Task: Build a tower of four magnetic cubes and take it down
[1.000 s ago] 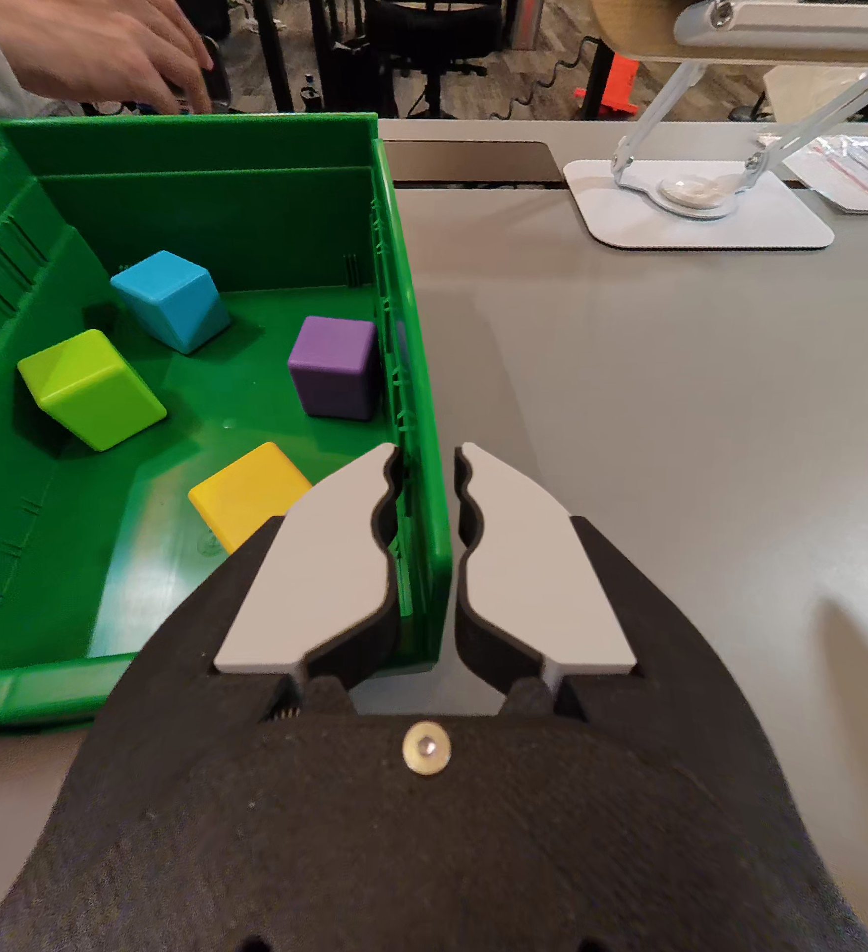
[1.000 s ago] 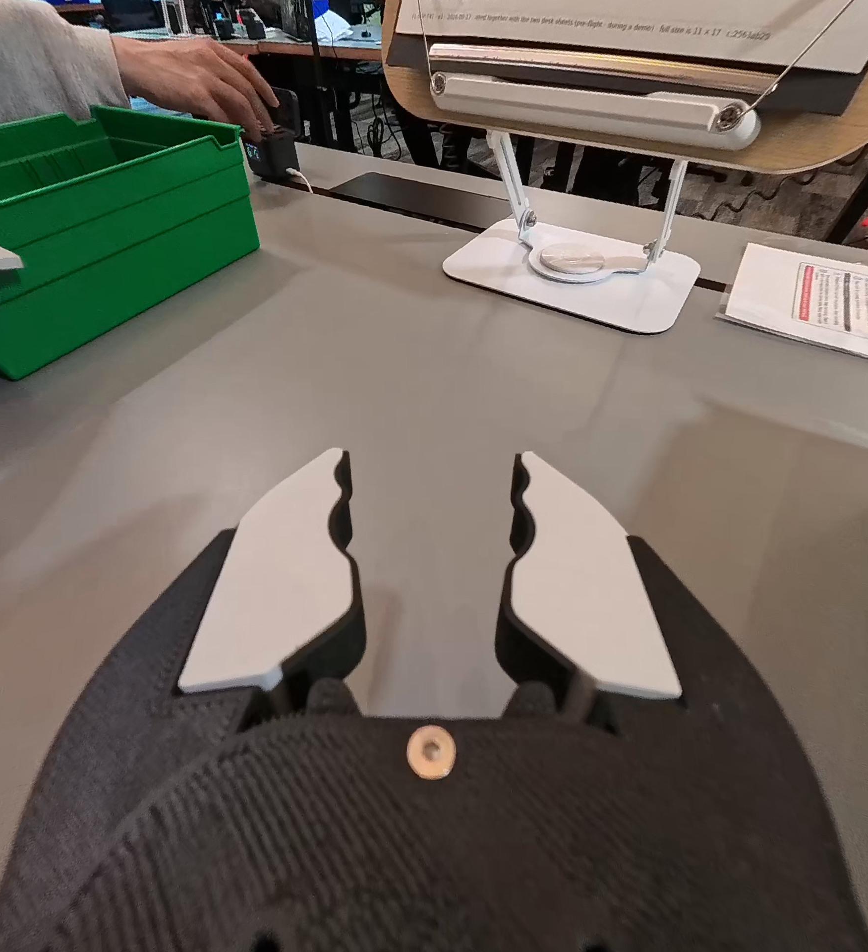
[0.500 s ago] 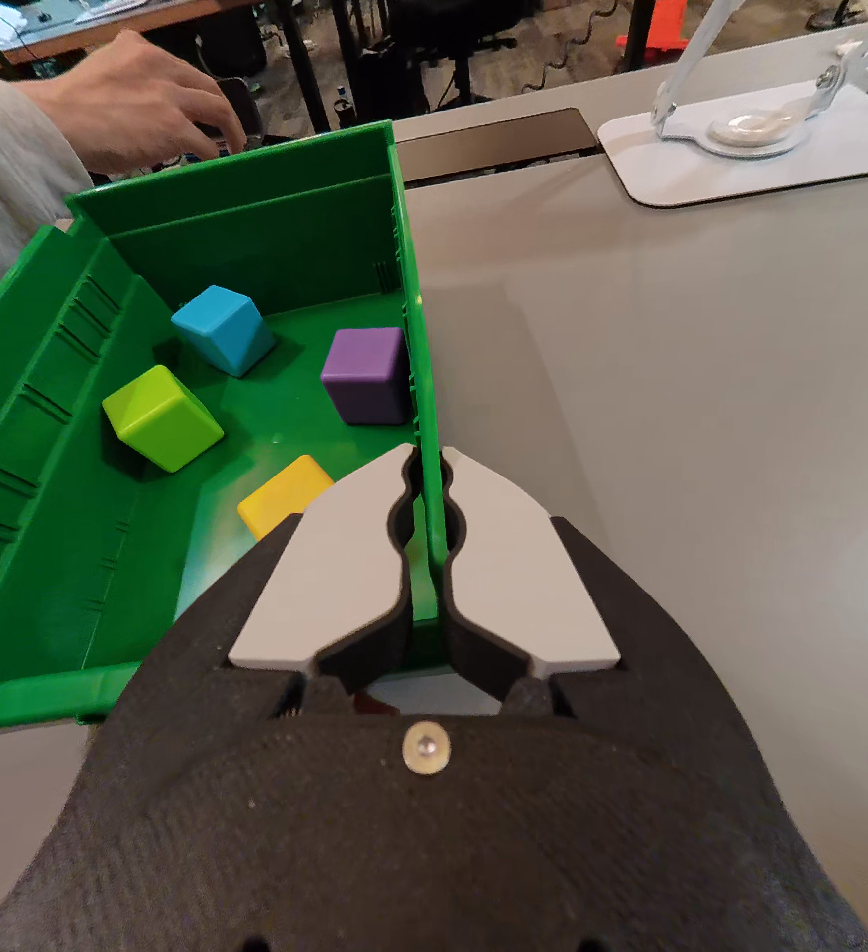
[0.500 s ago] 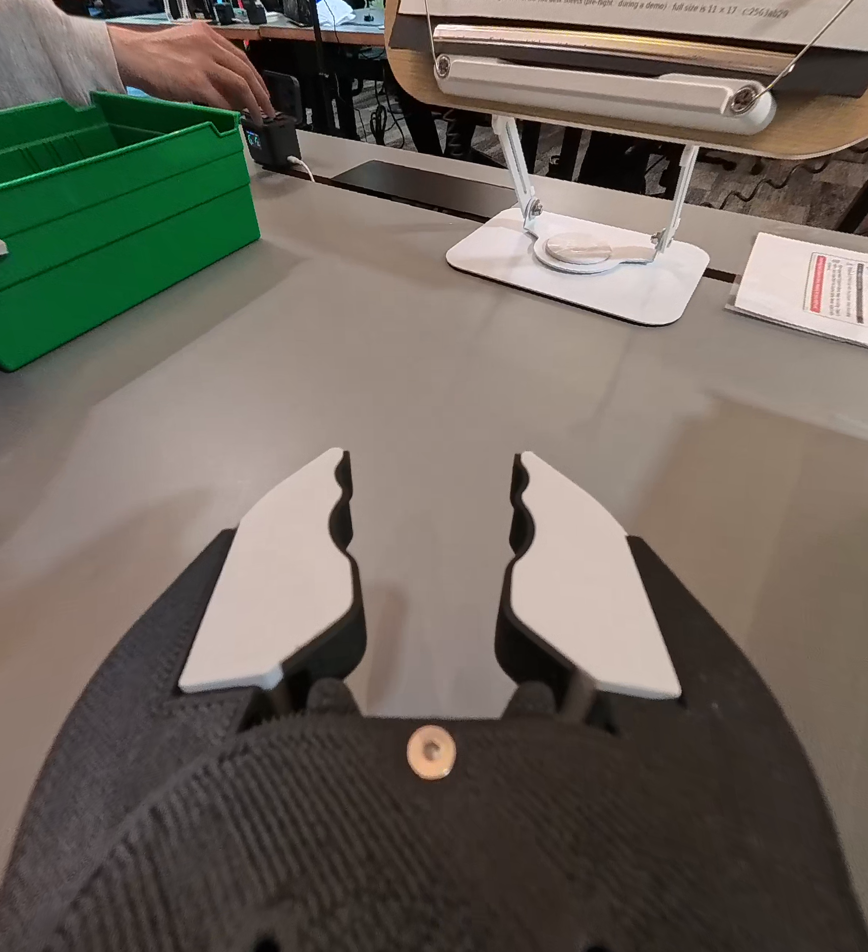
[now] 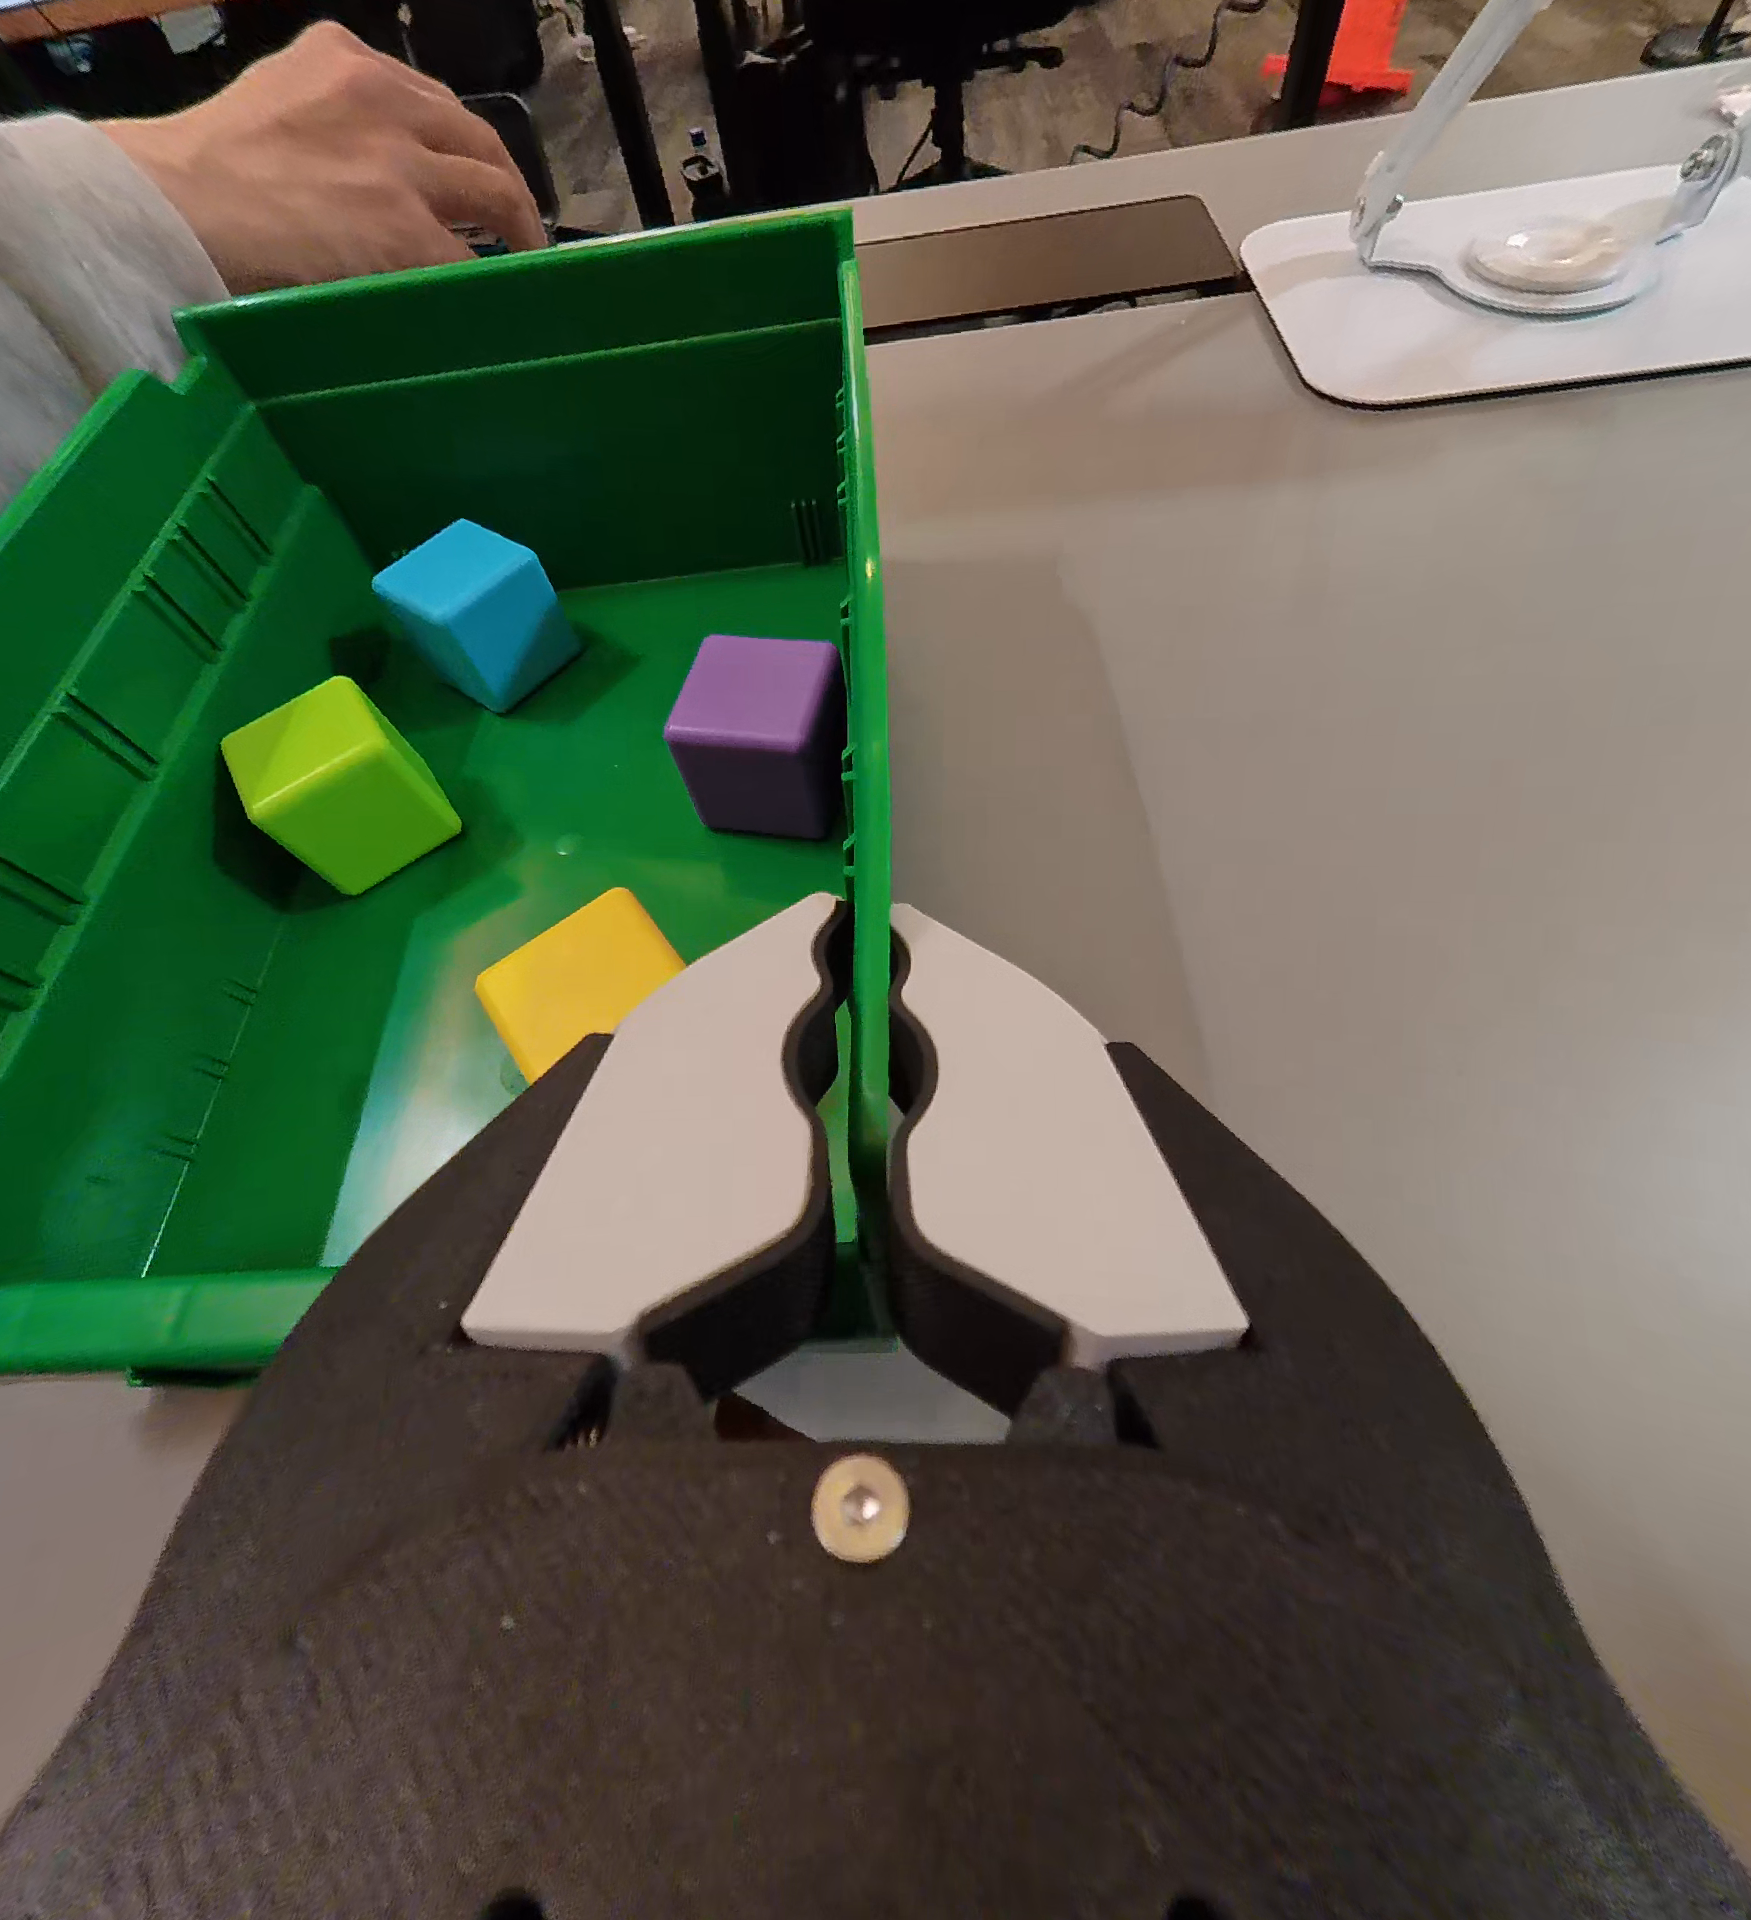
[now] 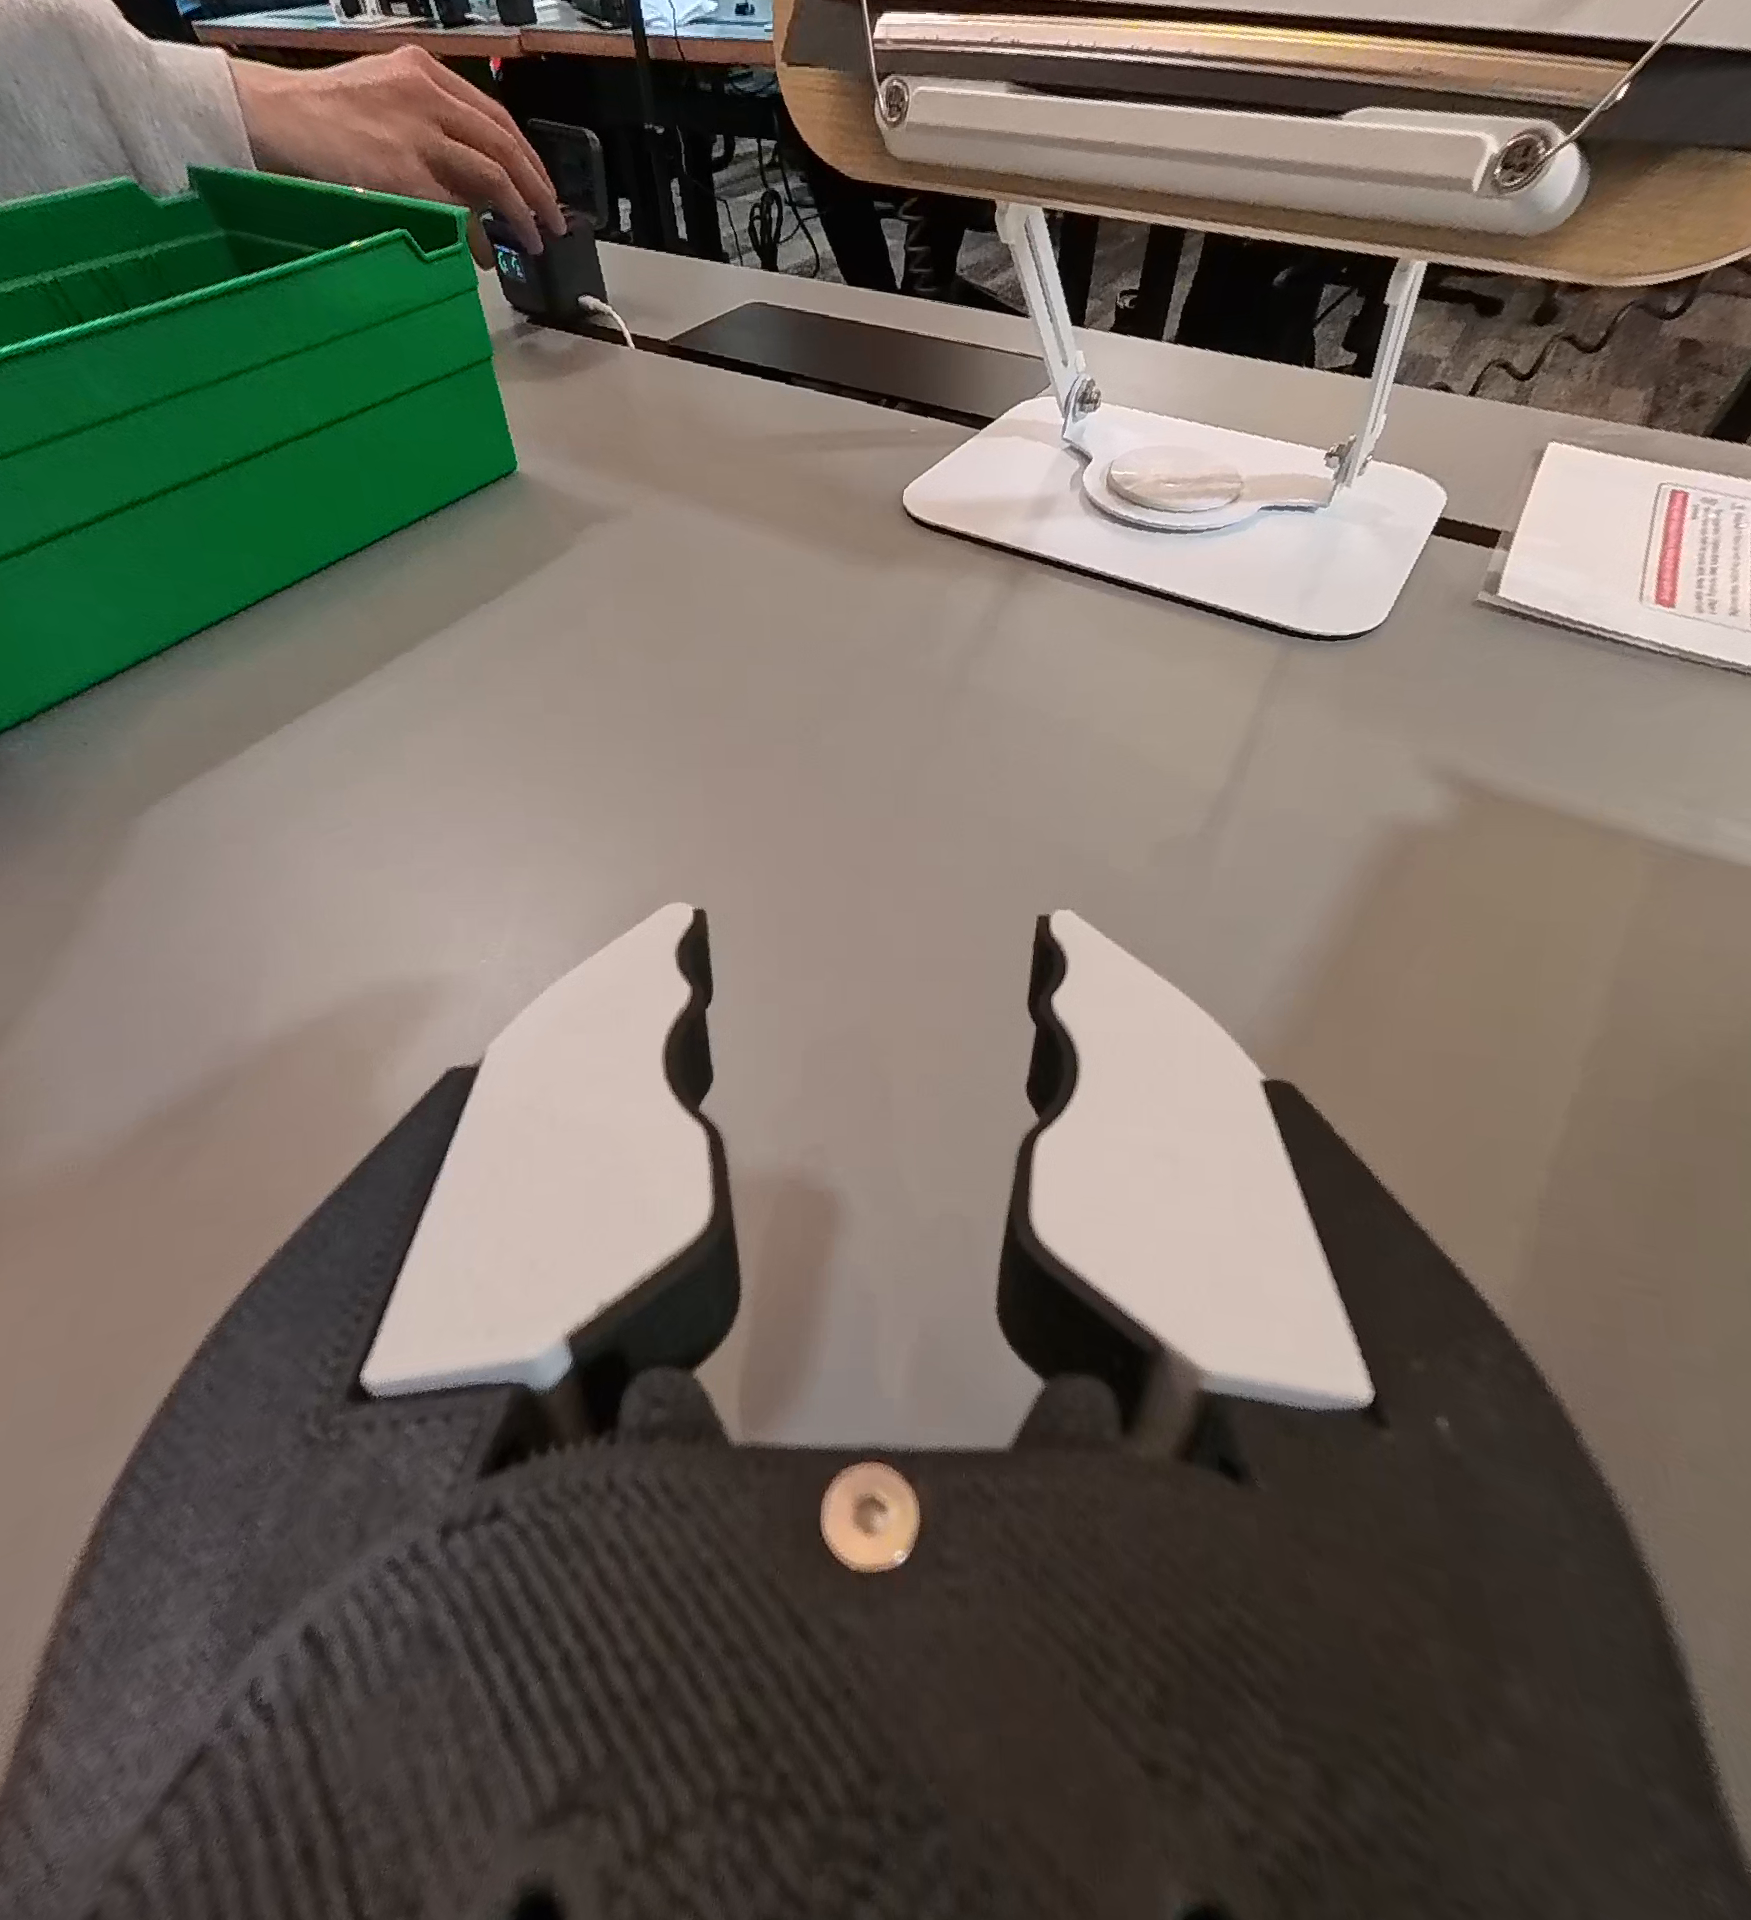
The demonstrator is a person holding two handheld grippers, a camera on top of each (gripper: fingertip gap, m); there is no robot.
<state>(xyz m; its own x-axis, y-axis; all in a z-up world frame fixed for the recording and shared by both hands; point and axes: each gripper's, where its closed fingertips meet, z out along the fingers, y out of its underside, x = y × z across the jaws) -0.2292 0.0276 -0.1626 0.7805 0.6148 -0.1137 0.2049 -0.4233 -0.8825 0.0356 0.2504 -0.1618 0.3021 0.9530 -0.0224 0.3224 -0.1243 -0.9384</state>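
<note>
My left gripper [image 5: 866, 920] is shut on the right wall of a green bin [image 5: 866, 582], one finger inside and one outside. The bin holds a blue cube [image 5: 476, 608], a lime cube [image 5: 336, 779], a purple cube [image 5: 757, 732] and a yellow cube [image 5: 575, 977], partly hidden behind my left finger. The bin also shows in the right wrist view [image 6: 206, 436] at the far left, its near end lifted a little off the grey table [image 6: 850, 748]. My right gripper [image 6: 869, 920] is open and empty above the table.
A person's hand [image 5: 331, 187] rests behind the bin on a small black device [image 6: 549, 270]. A white stand base [image 6: 1177, 520] holding a raised board [image 6: 1266, 135] stands at the back. A printed sheet [image 6: 1681, 561] lies at the right. Across from one pair of fingers to the other is roughly 35 cm.
My left gripper has closed on the bin's right wall and the bin has tilted and swung a little. My right gripper has stayed open and barely moved.
</note>
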